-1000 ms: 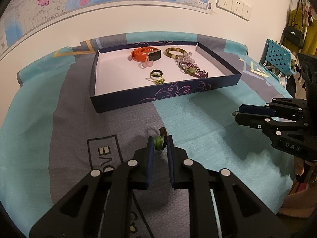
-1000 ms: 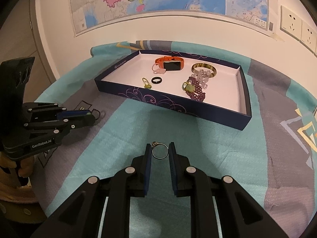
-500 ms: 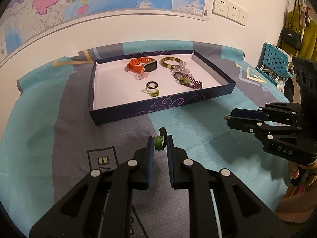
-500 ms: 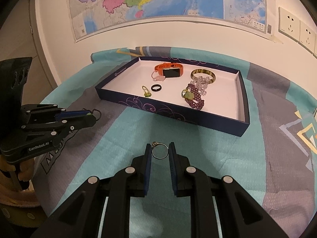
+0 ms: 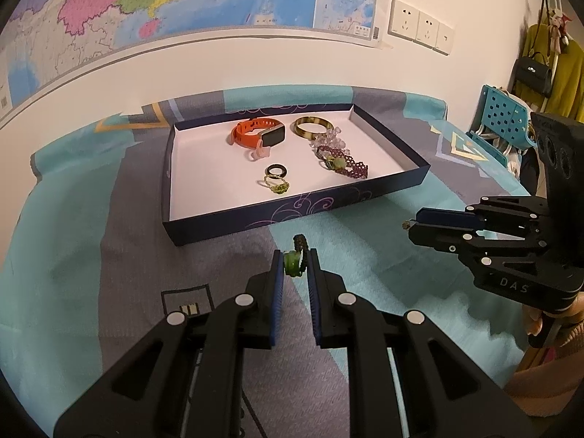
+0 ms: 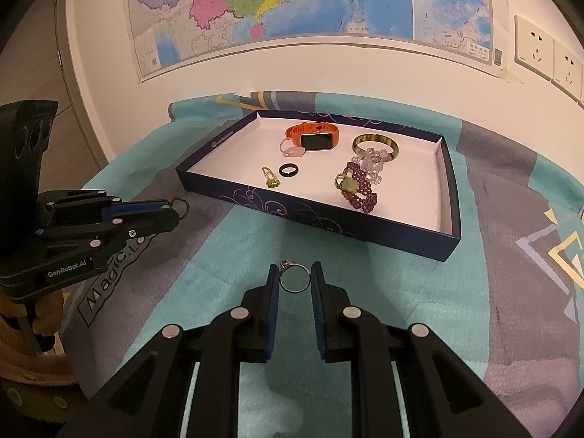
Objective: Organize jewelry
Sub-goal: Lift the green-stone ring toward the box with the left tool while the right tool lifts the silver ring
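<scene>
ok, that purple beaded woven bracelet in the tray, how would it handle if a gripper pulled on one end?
Probably floppy: the purple beaded woven bracelet lies flat and kinked on the navy cardboard tray, so it would likely drape. Likely light. It touches the clear bead strand, so that might drag along.

Right gripper [image 6: 295, 278] clamped on thin metal ring [image 6: 294, 280]. Jewelry box [image 6: 365, 221] ahead; left gripper [image 6: 174, 211] off to its left.

Your left tongs [image 5: 295, 268] cover part of the green beaded ring [image 5: 294, 266] pinched between them; the silver ring [image 6: 294, 278] in your right tongs [image 6: 295, 280] has a setting too small to tell, and the wall map [image 6: 292, 3] runs off the top edge
</scene>
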